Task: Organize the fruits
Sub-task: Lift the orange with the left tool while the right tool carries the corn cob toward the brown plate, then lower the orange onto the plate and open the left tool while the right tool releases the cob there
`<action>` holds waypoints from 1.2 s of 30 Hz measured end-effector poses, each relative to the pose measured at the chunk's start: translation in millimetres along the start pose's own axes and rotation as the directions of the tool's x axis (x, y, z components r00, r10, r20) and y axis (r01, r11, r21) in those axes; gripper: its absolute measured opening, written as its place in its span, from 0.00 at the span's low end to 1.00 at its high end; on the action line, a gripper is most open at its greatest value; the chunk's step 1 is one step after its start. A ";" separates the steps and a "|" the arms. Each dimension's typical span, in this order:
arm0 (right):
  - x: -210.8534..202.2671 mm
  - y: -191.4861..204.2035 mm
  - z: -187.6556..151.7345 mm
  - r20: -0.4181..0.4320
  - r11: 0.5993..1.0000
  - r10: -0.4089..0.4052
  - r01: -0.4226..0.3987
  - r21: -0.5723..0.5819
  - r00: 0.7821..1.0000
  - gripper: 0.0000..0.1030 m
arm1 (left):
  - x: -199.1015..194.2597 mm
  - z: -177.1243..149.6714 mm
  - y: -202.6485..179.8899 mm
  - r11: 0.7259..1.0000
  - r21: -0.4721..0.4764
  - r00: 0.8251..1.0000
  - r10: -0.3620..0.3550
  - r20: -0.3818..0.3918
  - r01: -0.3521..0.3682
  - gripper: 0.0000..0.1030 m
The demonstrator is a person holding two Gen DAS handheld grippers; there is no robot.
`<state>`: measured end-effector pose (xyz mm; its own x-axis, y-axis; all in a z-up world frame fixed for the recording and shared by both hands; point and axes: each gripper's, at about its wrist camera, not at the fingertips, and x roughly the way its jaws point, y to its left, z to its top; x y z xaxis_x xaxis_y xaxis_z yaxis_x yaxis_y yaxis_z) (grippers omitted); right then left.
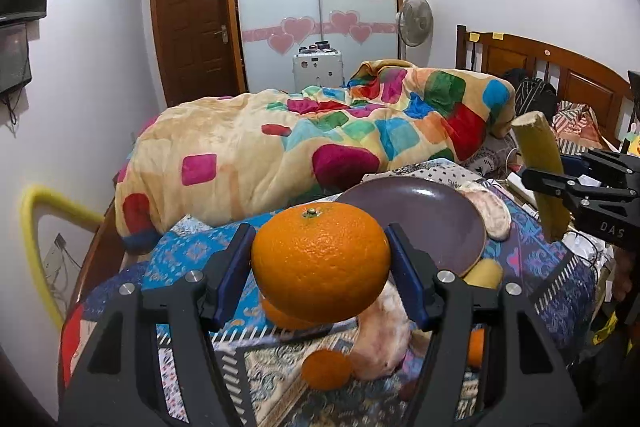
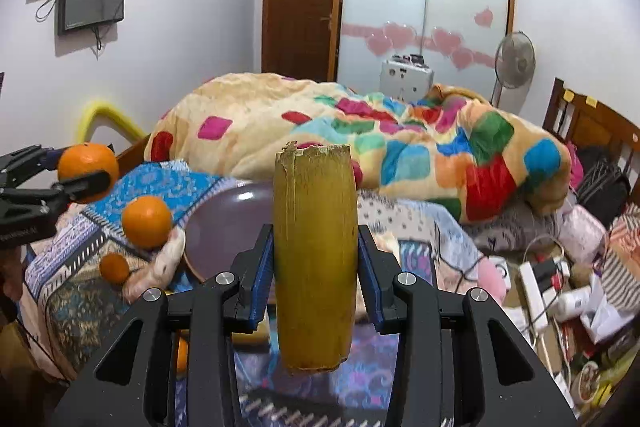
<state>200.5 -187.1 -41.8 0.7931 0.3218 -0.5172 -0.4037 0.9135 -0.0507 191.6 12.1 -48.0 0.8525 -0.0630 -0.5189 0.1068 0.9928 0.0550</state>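
Oranges sit at the left of the scene: the left gripper [image 1: 321,259] has its blue-padded fingers [image 1: 234,267] closed on the flanks of a large orange [image 1: 320,261], stem upward, held in the air above the patterned bedspread [image 1: 192,251]. Below it, a second orange [image 2: 147,221] and a smaller orange [image 2: 114,268] rest on the bedspread beside a pale plush toy [image 1: 382,339], near the left rim of the purple plate [image 1: 432,215]. The plate lies tilted on the bedding and looks bare.

Further right, the right gripper [image 2: 316,263] is shut on a yellow-green cane piece [image 2: 315,255], perhaps sugarcane. It stands upright between the fingers [image 2: 262,267], gripped around mid-length, with its rough cut end on top. Another yellowish piece [image 1: 486,273] peeks out under the plate's near edge.

Both hands appear to be mid-carry, most likely toward the plate. To do this well, I would bring the large orange low over the middle of the plate before letting go, since a round fruit on a slanted dish on soft bedding could roll off the lower edge. The cane piece would be better tipped flat and laid down than stood on end. Placing one item at a time would keep the two grippers from crowding each other over the dish.
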 end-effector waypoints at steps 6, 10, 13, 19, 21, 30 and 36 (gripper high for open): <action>21.6 -0.7 9.8 -0.003 1.000 0.017 -0.017 0.000 1.000 0.35 | 20.3 14.8 -8.4 1.000 0.003 1.000 -0.007 -0.004 0.007 0.63; 37.3 -2.0 12.8 -0.018 1.000 0.024 -0.024 -0.002 1.000 0.35 | 37.7 23.3 -13.1 1.000 0.005 1.000 -0.008 -0.015 0.008 0.63; 53.2 -5.0 13.5 -0.040 1.000 0.022 -0.022 -0.002 0.999 0.35 | 52.2 26.9 -16.6 1.000 0.006 0.999 -0.012 -0.040 0.013 0.63; 82.5 -13.1 13.2 -0.101 0.999 0.037 -0.035 0.022 0.994 0.35 | 82.8 28.4 -27.4 0.999 0.047 0.996 0.005 -0.093 -0.001 0.63; 92.7 -15.7 11.7 -0.129 0.999 0.044 -0.041 0.027 0.991 0.35 | 93.7 29.3 -28.5 0.999 0.048 0.993 0.002 -0.121 0.004 0.63; 123.5 -16.7 11.6 -0.206 0.998 0.062 -0.058 0.029 0.976 0.35 | 137.0 23.3 -29.6 1.000 0.023 0.971 -0.007 -0.241 0.013 0.63; 138.3 -10.8 9.5 -0.247 0.998 0.055 -0.056 0.004 0.967 0.35 | 149.7 20.8 -29.0 1.000 0.006 0.956 -0.014 -0.292 0.017 0.64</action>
<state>318.9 -150.0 -104.6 0.6324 0.3005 -0.7140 -0.4454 0.8951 -0.0178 326.7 -28.3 -109.5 0.6640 -0.0443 -0.7464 0.1244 0.9909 0.0518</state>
